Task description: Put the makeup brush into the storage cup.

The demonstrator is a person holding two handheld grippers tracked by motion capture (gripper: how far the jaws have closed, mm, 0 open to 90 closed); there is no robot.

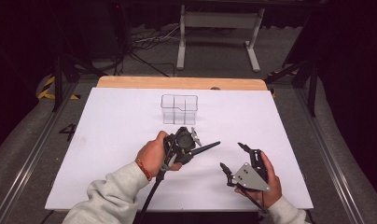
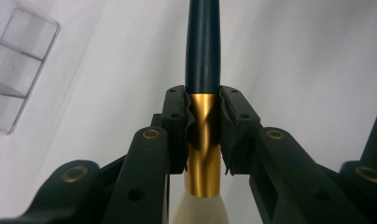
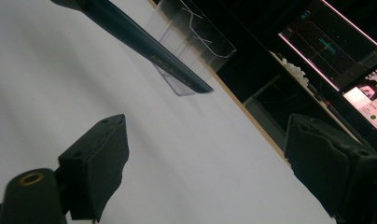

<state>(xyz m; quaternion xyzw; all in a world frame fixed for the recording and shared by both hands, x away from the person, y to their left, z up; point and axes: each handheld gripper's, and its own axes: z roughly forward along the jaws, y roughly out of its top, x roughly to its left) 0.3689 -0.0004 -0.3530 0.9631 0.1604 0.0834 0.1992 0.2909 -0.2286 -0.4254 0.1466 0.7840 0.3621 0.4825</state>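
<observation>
Left gripper view shows the left gripper (image 2: 203, 135) pinching a brush (image 2: 204, 56) by its gold collar, dark handle pointing away, above the white table (image 1: 112, 140). Right gripper (image 1: 233, 157) waits beside it with jaws spread and nothing between them. The step looks like carrying; next, the brush probably must tip upright over 1 cell of the clear box (image 1: 179, 109).

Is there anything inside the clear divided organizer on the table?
The clear organizer looks empty: its compartments show just the white table through them. The brush is outside, clamped in the left tongs.
</observation>
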